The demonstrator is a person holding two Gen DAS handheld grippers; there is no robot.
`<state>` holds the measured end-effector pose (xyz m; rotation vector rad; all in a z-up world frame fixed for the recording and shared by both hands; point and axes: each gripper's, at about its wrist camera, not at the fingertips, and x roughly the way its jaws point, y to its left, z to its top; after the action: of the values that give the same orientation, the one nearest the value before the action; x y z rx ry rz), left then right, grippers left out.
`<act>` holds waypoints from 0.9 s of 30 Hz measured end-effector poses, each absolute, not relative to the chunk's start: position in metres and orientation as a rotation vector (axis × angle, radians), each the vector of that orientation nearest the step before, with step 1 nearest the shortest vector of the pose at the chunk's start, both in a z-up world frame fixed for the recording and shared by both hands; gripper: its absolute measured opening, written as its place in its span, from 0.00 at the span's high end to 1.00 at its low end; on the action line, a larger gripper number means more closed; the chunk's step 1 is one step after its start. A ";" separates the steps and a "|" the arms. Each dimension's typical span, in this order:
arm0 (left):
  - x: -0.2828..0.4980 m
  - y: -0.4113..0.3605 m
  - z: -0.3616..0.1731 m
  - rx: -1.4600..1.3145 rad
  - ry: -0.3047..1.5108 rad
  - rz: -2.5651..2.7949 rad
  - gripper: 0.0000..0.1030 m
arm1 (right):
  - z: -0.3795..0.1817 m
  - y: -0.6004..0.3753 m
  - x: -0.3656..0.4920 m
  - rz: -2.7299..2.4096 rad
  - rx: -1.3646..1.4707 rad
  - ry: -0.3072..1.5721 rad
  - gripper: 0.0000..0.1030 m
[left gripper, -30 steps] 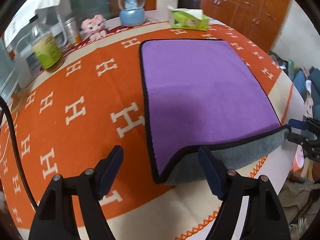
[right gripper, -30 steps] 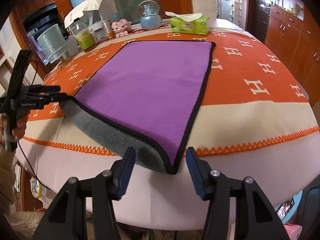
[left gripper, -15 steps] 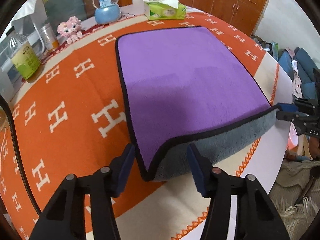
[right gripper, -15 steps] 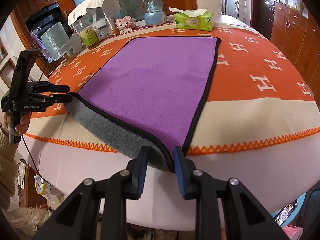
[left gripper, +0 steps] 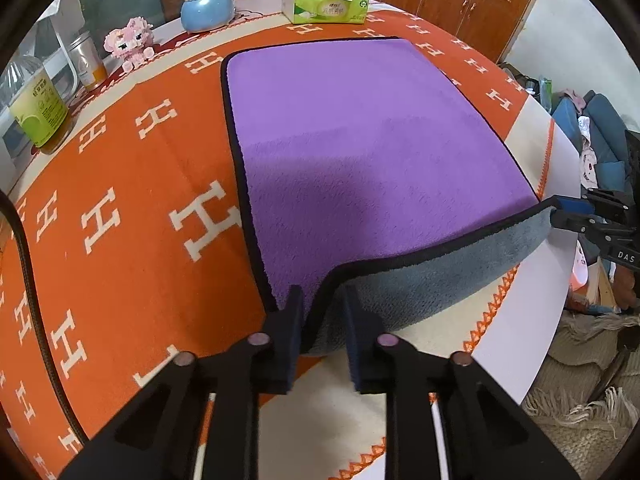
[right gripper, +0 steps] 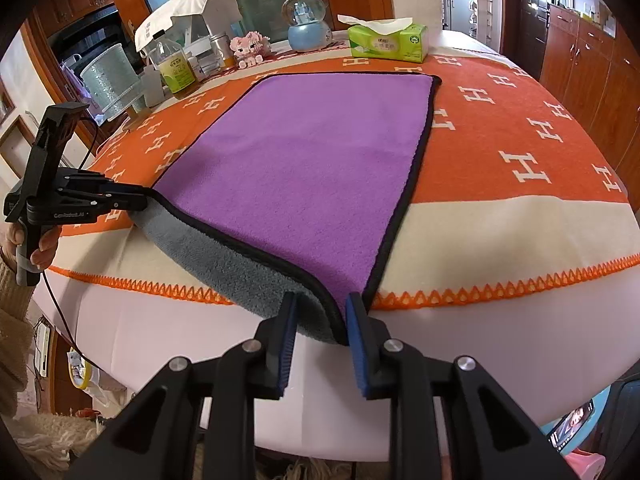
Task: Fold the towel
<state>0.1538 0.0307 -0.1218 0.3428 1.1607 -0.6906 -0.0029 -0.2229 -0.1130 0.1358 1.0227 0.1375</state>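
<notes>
The left gripper (left gripper: 323, 312) and right gripper (right gripper: 320, 312), wide apart a second ago, are now being closed onto the two near corners of the purple towel (left gripper: 360, 152), lying flat on the orange tablecloth (left gripper: 120, 200). Its near edge is being raised, so folding can likely begin.

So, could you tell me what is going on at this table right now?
A person is folding a purple towel using two handheld grippers. The left gripper and the right gripper each pinch a near corner, lifted enough to show the grey underside. The rest lies flat on the orange tablecloth; no fold is made yet.
</notes>
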 end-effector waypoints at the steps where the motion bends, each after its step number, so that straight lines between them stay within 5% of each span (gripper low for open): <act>1: 0.153 0.030 -0.122 0.345 1.157 -0.686 0.87 | -0.113 -0.223 -0.003 0.136 0.133 1.024 0.80; 9: 0.145 0.025 -0.117 0.388 1.112 -0.654 0.91 | -0.111 -0.219 -0.004 0.122 0.111 1.011 0.95; 27: 0.167 0.010 -0.089 0.390 1.009 -0.509 0.93 | -0.095 -0.226 0.017 0.049 0.103 0.956 0.95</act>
<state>0.1670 0.0102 -0.0888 0.3900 1.0091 -0.5087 0.0173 -0.2258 -0.0948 0.1030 0.9565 0.0487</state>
